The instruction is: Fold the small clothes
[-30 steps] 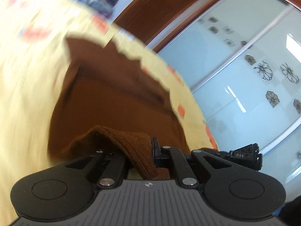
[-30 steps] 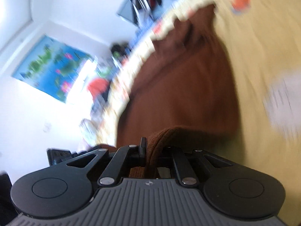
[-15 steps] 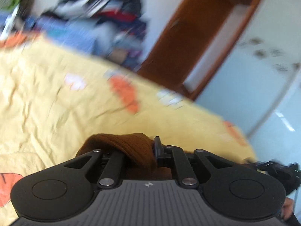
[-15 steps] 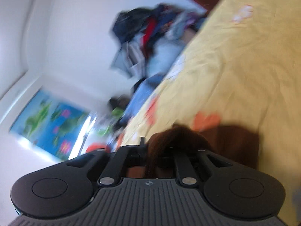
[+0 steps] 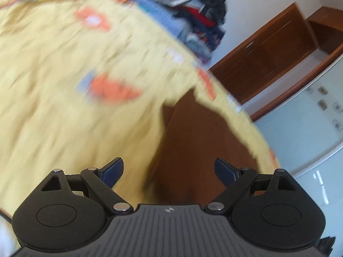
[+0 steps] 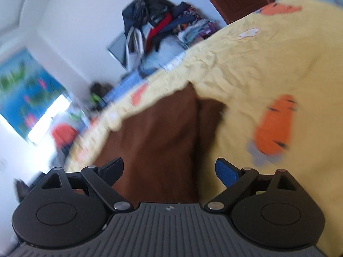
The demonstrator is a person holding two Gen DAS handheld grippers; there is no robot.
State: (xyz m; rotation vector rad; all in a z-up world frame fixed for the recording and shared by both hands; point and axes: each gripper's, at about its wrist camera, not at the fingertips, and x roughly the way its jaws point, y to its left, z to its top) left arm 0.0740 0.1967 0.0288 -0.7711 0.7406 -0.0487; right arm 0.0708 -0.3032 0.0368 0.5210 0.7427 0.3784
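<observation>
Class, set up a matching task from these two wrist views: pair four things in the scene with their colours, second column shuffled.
Column one:
1. garment
2. bedspread
3. wardrobe frame
4. wall poster

Column two:
A. blue with green and pink
B. pale yellow with orange patches
C. plain rust brown, soft fabric
D. polished reddish-brown wood

Pairs: 1-C, 2-B, 3-D, 4-A
</observation>
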